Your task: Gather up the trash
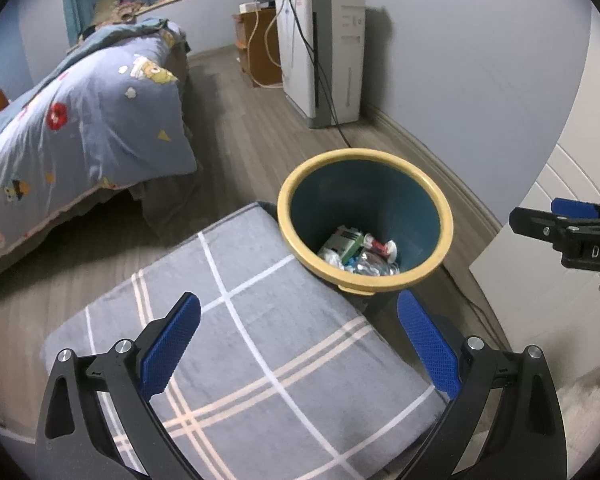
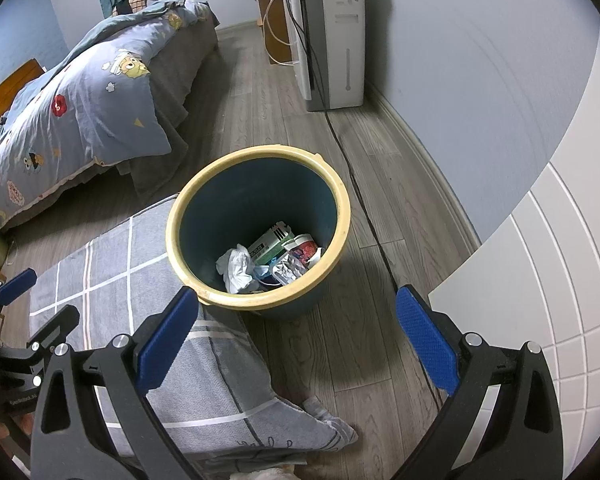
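My left hand-held gripper hangs wide and empty over the plaid cushion; its view shows the bin just beyond, touching the cushion. My right hand-held gripper, equally wide and empty, alone shows the crumpled tissue among the trash inside, and the cable on the floor.

Grey plaid cushion low centre. Bed at 10 o'clock, blue cartoon-print duvet hanging over its edge. White air purifier at 12 against the wall, black cable running from it along the wood floor. Wooden cabinet just beside the purifier. White panelled door at 3 o'clock.
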